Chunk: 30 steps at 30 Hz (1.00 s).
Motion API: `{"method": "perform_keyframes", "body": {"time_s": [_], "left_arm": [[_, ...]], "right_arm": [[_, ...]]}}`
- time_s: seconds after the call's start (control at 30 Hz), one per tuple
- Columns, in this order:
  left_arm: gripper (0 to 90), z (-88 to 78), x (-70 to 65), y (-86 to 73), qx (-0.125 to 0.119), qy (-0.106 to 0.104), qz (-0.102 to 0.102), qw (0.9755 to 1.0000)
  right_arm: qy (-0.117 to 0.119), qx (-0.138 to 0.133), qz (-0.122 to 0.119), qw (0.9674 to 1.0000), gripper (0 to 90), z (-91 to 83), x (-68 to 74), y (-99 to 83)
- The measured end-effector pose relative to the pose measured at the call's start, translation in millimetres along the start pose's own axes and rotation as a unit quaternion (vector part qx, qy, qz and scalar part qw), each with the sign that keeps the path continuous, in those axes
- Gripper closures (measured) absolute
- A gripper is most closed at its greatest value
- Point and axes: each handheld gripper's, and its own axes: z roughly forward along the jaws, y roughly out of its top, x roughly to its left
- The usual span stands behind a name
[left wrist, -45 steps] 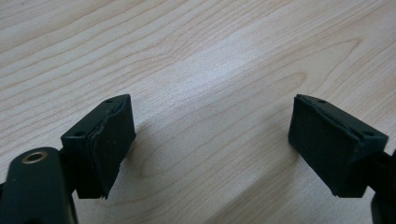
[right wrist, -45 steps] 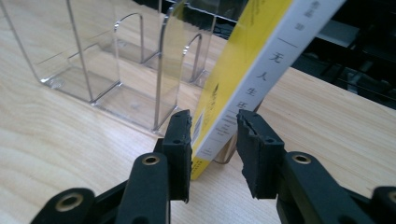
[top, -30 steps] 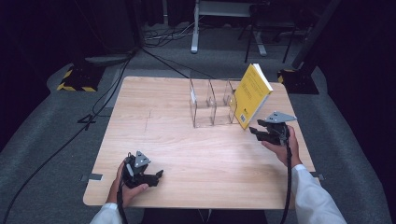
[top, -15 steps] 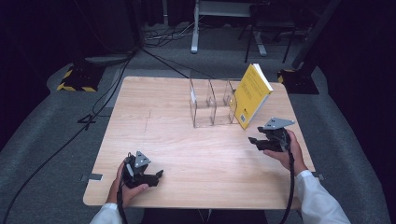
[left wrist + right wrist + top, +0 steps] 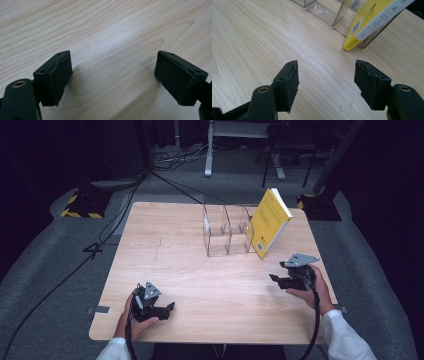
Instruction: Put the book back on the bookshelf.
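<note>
1. Yellow book (image 5: 270, 222) leans vs clear holder (image 5: 227, 230), far right of table (image 5: 165, 265).
2. Right gripper (image 5: 278, 279) near book, jaws just opened, empty; left gripper (image 5: 167, 309) released, near left.
3. Judgement: withdraw level w/o nudging book.

Bare table (image 5: 200, 275) in front; clear organizer (image 5: 227, 231) (leaning book (image 5: 268, 222)) behind.

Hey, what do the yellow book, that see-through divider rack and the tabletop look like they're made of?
Yellow book: paper, with what looks like a smooth softcover; printed barcode and text show on the cover.
See-through rack: probably clear acrylic or similar hard plastic, glossy; the wood shows through its walls and the edges catch light.
Tabletop: light wood or a wood-look laminate, matte, with visible grain lines. Which of the two is unclear.
</note>
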Motion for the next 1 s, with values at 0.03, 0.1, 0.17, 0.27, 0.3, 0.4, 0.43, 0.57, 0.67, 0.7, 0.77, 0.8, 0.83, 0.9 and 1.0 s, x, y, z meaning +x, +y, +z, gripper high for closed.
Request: {"method": "perform_keyframes", "body": {"time_s": [0.03,0.1,0.17,0.27,0.3,0.4,0.43,0.57,0.67,0.7,0.77,0.8,0.83,0.9,1.0], "left_arm": [[15.4,0.0,0.0,0.0,0.000,0.000,0.000,1.0000],[15.4,0.0,0.0,0.0,0.000,0.000,0.000,1.0000],[15.4,0.0,0.0,0.0,0.000,0.000,0.000,1.0000],[15.4,0.0,0.0,0.0,0.000,0.000,0.000,1.0000],[15.4,0.0,0.0,0.0,0.000,0.000,0.000,1.0000],[15.4,0.0,0.0,0.0,0.000,0.000,0.000,1.0000],[15.4,0.0,0.0,0.0,0.000,0.000,0.000,1.0000],[15.4,0.0,0.0,0.0,0.000,0.000,0.000,1.0000],[15.4,0.0,0.3,0.1,0.000,0.000,0.002,1.0000],[15.4,0.0,0.0,0.0,0.000,0.000,0.000,1.0000],[15.4,0.0,0.0,0.0,0.000,0.000,0.000,1.0000],[15.4,0.0,0.0,0.0,0.000,0.000,0.000,1.0000],[15.4,0.0,0.0,0.0,0.000,0.000,0.000,1.0000],[15.4,0.0,0.0,0.0,0.000,0.000,0.000,1.0000],[15.4,0.0,0.0,0.0,0.000,0.000,0.000,1.0000]], "right_arm": [[0.000,0.003,-0.002,1.0000,37.1,-0.4,0.8,-1.1],[0.000,0.007,-0.008,0.9999,37.1,-0.8,2.9,-4.8],[0.000,0.009,-0.009,0.9999,37.0,-1.2,3.5,-6.7],[0.000,0.011,-0.010,0.9999,36.6,-3.0,4.9,-12.6],[-0.001,0.011,-0.008,0.9999,36.5,-3.9,5.2,-13.9],[0.002,0.007,-0.004,1.0000,36.0,-7.5,5.6,-18.9],[0.003,0.007,-0.008,0.9999,35.7,-8.5,5.6,-20.5],[-0.005,0.014,-0.012,0.9998,34.6,-12.1,8.3,-27.2],[-0.004,0.014,-0.018,0.9997,34.3,-15.0,9.6,-34.4],[-0.002,0.012,-0.019,0.9997,34.2,-16.3,10.0,-37.4],[-0.002,0.012,-0.020,0.9997,33.8,-19.1,11.0,-41.8],[-0.001,0.011,-0.022,0.9997,33.7,-20.4,11.3,-43.5],[0.001,0.007,-0.023,0.9997,33.6,-22.2,11.6,-46.1],[-0.001,0.010,-0.025,0.9996,33.0,-24.8,13.3,-50.0],[-0.002,0.008,-0.026,0.9996,32.9,-28.1,14.5,-56.9]]}}
